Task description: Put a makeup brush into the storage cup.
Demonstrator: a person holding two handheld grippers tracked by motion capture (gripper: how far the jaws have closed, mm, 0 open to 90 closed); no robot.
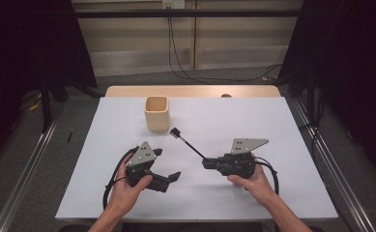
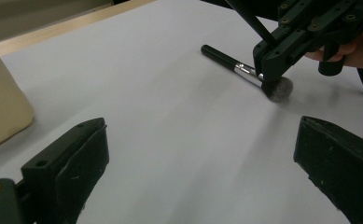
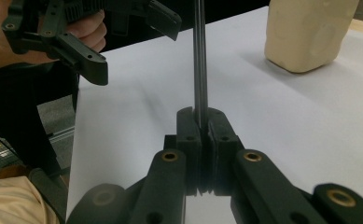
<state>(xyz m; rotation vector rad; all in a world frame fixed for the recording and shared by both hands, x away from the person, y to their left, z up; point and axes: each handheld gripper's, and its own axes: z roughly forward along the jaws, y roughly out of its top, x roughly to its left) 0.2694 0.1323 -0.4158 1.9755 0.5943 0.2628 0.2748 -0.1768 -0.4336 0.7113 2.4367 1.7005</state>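
Clearly your right gripper is clamped on the makeup brush at its handle, holding it slanted with one end towards the beige cup, presumably so it can be dropped in; the cup stands upright near the far edge of the white table. Your left gripper hangs open and empty beside it; probably kept free to steady the cup.

The brush is showing a glossy black handle, a shiny metal ferrule and soft dark bristles. The cup is looking like matt cream plastic, smooth-walled. The table is wearing a smooth matt white sheet, with bare wood showing along its 12 o'clock edge. Both grippers' jaws are looking like matt black plastic.
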